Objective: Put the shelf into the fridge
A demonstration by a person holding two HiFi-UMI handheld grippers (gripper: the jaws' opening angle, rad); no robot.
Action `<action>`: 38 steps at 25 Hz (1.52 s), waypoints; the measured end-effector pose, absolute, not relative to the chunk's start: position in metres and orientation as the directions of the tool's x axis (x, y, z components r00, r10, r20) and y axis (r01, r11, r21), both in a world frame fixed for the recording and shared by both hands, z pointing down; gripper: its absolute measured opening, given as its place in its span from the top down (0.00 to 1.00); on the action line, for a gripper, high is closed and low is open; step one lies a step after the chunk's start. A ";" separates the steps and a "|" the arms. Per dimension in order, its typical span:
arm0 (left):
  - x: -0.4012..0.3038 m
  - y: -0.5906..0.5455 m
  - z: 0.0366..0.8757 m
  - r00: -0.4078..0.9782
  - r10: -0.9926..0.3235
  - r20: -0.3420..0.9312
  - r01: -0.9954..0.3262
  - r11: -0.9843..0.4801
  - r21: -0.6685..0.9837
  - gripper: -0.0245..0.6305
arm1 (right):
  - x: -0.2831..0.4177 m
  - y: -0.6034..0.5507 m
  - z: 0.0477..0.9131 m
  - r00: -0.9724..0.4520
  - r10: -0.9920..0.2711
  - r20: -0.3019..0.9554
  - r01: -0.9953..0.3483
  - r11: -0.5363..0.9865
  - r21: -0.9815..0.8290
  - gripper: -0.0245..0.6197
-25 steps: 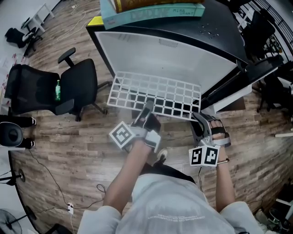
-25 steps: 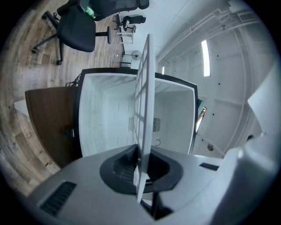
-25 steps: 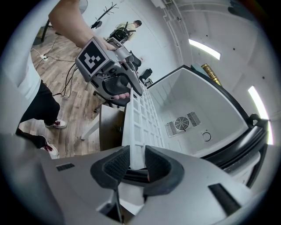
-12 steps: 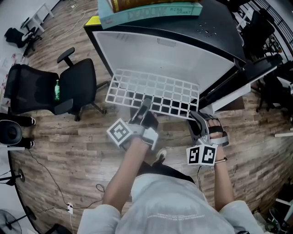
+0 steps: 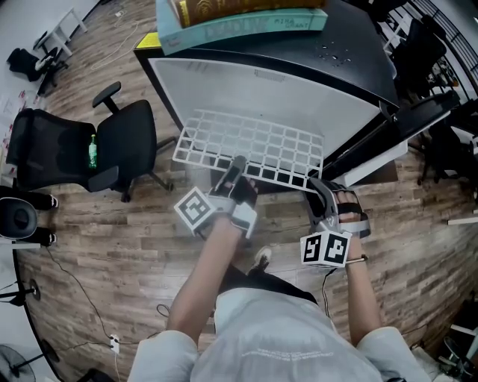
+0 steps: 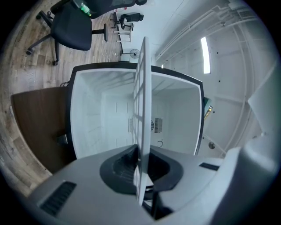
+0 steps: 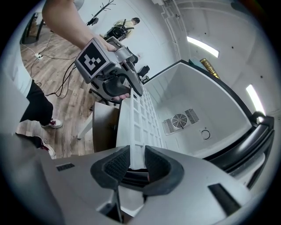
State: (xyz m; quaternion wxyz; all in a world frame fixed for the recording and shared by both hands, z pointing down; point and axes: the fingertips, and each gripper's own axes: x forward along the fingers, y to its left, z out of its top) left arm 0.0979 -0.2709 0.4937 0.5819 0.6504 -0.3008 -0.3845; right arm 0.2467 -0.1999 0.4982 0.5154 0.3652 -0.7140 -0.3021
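A white grid shelf (image 5: 254, 148) is held level at the mouth of the open fridge (image 5: 284, 89), its far part inside the white cavity. My left gripper (image 5: 237, 164) is shut on the shelf's near edge around the middle. My right gripper (image 5: 320, 186) is shut on the near right corner. In the left gripper view the shelf (image 6: 142, 101) runs edge-on from between the jaws into the fridge (image 6: 105, 114). The right gripper view shows the shelf (image 7: 138, 127) clamped between the black pads (image 7: 116, 167), with the left gripper (image 7: 134, 88) at its far side.
A black office chair (image 5: 119, 142) stands left of the fridge on the wooden floor. The fridge door (image 5: 388, 138) hangs open at the right. Boxes (image 5: 239, 19) lie on top of the fridge. A fan vent (image 7: 179, 119) sits in the back wall.
Both grippers and the shelf have moved a little forward, carrying the shelf further into the fridge cavity. The grips have not changed.
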 end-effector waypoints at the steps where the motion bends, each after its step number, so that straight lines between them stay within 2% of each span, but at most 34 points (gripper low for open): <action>1: 0.099 -0.273 0.494 0.523 -0.839 -0.153 0.061 -0.142 0.988 0.91 | 0.247 -0.202 0.499 -0.197 -0.833 0.517 -0.207 0.551 0.809 0.79; 5: 0.099 -0.275 0.496 0.522 -0.839 -0.154 0.060 -0.144 0.988 0.91 | 0.247 -0.204 0.502 -0.196 -0.830 0.522 -0.206 0.556 0.806 0.78; 10: 0.093 -0.274 0.498 0.522 -0.845 -0.117 -0.002 -0.138 0.990 0.91 | 0.246 -0.203 0.502 -0.197 -0.826 0.527 -0.247 0.562 0.789 0.77; 19: 0.061 -0.246 0.498 0.505 -0.862 -0.044 -0.105 -0.112 0.988 0.88 | 0.213 -0.194 0.491 -0.281 -0.805 0.523 -0.282 0.590 0.757 0.76; 23: 0.059 -0.248 0.501 0.519 -0.855 -0.003 -0.147 -0.093 0.985 0.88 | 0.200 -0.198 0.493 -0.282 -0.785 0.551 -0.299 0.618 0.727 0.87; 38: 0.061 -0.259 0.503 0.507 -0.862 -0.021 -0.083 -0.073 0.994 0.90 | 0.200 -0.205 0.498 -0.234 -0.801 0.551 -0.330 0.599 0.730 0.88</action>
